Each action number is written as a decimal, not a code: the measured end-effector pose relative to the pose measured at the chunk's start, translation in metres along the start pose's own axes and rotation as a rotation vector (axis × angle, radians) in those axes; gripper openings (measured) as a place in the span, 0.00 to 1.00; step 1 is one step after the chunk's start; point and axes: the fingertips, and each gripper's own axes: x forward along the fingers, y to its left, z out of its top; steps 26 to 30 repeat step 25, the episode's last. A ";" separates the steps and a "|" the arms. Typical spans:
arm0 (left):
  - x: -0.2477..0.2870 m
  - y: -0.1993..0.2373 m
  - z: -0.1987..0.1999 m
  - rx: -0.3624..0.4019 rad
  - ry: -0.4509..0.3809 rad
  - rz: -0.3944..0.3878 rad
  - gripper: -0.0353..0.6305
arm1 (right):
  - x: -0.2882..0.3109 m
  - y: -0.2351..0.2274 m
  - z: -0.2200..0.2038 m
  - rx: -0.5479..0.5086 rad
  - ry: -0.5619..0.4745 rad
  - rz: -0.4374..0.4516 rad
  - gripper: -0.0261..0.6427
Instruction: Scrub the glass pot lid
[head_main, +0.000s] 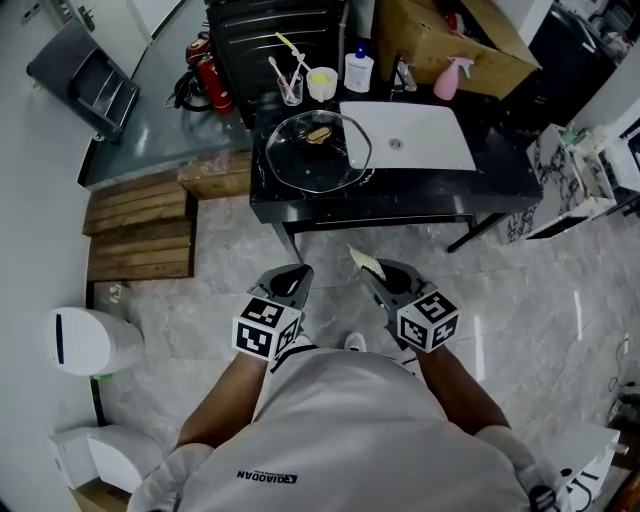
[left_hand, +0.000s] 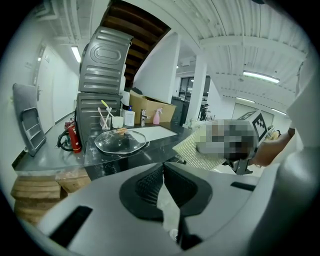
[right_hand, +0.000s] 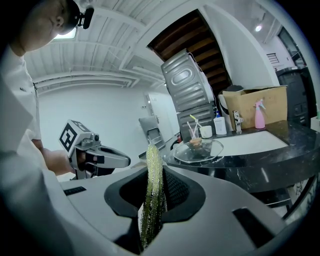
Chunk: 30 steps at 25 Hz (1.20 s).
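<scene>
One glass lid lies flat on the table beside the sink, well apart from both grippers. The right gripper pinches one scrub pad edge-on between its fingers, likely ready to scrub. The left gripper has its fingers pressed together and looks empty, probably kept free to steady the lid.

Your head view looks steeply down; both gripper views face forward, low; all share the distant glass pot lid.
</scene>
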 end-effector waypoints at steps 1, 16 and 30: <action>0.000 0.001 0.000 0.001 0.001 -0.003 0.08 | 0.002 0.000 0.000 0.002 0.001 -0.002 0.17; 0.003 0.024 0.009 0.016 0.000 -0.009 0.08 | 0.020 -0.005 0.008 0.008 -0.011 -0.018 0.17; 0.005 0.035 0.011 0.019 0.006 -0.003 0.08 | 0.025 -0.008 0.009 0.025 -0.020 -0.022 0.17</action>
